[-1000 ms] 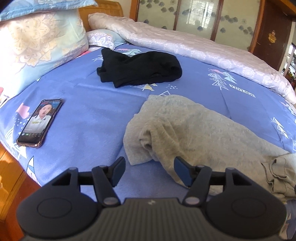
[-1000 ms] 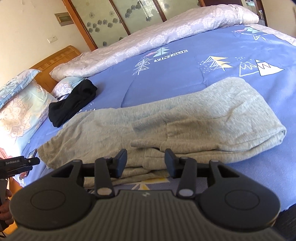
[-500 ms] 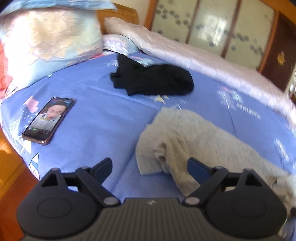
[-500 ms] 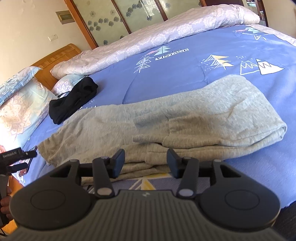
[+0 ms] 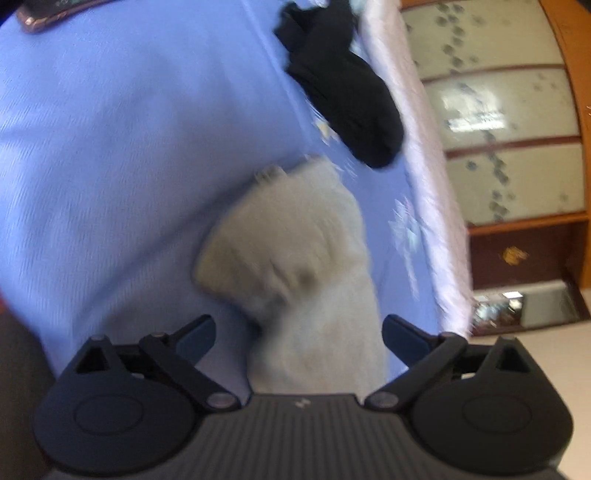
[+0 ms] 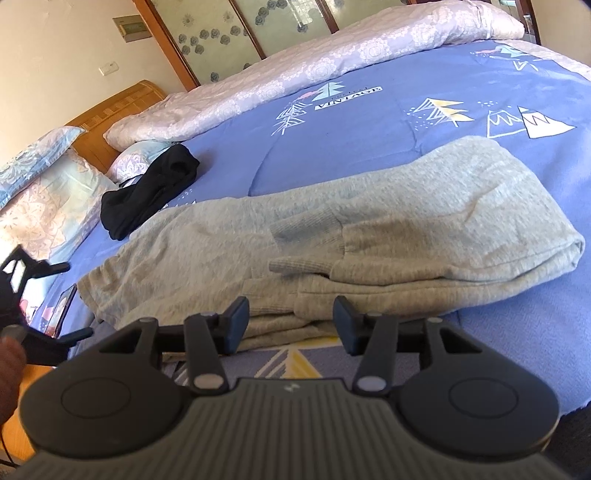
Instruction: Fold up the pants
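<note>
Grey pants (image 6: 369, 236) lie folded lengthwise across the blue bedcover (image 6: 351, 125), one end doubled back on top. My right gripper (image 6: 290, 310) hovers just short of their near edge, jaws half apart and holding nothing. In the left wrist view, which is blurred and tilted, the narrow end of the grey pants (image 5: 295, 251) runs up between the jaws of my left gripper (image 5: 299, 326). Those jaws are opening wide and the pads stand clear of the cloth. The left gripper (image 6: 68, 300) also shows at the far left of the right wrist view, held by a hand (image 6: 9, 369).
A black garment (image 6: 151, 192) lies bunched beyond the pants near the pillows (image 6: 40, 199). A phone (image 5: 48, 18) rests by the bed's edge. A pink quilt (image 6: 295, 66) is rolled along the far side, with a wooden headboard (image 6: 114, 107) and a glass-door wardrobe (image 5: 498, 129) behind.
My left gripper has rolled sideways, dropped closer to the pants' narrow end and spread its jaws much wider. The right gripper has stayed where it was.
</note>
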`<state>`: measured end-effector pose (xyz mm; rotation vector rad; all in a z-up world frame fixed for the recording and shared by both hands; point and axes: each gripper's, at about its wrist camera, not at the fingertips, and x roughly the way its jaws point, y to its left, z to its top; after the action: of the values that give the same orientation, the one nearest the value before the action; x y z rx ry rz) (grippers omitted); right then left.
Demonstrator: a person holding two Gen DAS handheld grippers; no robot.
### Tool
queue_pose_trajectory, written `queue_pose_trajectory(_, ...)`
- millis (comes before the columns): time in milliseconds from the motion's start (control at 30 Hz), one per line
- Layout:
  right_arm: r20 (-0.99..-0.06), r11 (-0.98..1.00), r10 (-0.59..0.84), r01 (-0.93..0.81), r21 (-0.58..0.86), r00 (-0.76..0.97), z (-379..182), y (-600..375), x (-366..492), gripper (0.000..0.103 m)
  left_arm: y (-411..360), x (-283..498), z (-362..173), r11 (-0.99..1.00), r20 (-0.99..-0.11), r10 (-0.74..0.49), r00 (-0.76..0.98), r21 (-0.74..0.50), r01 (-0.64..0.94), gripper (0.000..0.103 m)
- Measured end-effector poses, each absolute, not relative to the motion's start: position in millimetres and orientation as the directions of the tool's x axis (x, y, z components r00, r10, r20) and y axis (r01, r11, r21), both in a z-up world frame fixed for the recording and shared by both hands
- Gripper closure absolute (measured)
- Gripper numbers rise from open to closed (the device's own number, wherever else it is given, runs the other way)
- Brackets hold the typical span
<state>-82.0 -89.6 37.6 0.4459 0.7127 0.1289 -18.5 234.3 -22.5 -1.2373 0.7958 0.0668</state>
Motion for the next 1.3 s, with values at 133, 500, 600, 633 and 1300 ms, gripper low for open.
queue_pose_trajectory(133,-0.595,0.899,0.258,0.038,0.437,0.761,39.3,-94.3,-83.9,0.050,245.3,2.8,-24.6,0.334,-0.544,-0.337,0.768,-0.832,-0.442,0.074)
queue_pose_trajectory(500,-0.517,0.907,0.347,-0.140,0.397,0.782,55.0,-63.0,-40.0,0.051,196.1,2.7,60.1,0.636,-0.450,-0.359,0.818,-0.759,-0.138,0.079)
queue_pose_trajectory(600,-0.650,0.896,0.430,-0.209,0.392,0.626,22.8,-30.8,-5.0,0.051,163.7,10.1,79.4,0.727,-0.464,-0.360,0.810,-0.683,-0.068,0.079)
queue_pose_trajectory(633,-0.684,0.893,0.440,-0.207,0.399,0.582,7.6,-24.9,3.3,0.051,151.7,13.7,84.2,0.749,-0.468,-0.364,0.805,-0.661,-0.045,0.079)
queue_pose_trajectory(1300,-0.409,0.574,0.161,0.251,0.779,0.898,28.8,-267.1,-118.3,0.050,-197.7,-11.7,81.8,0.679,-0.625,-0.650,0.432,-0.221,0.700,0.063)
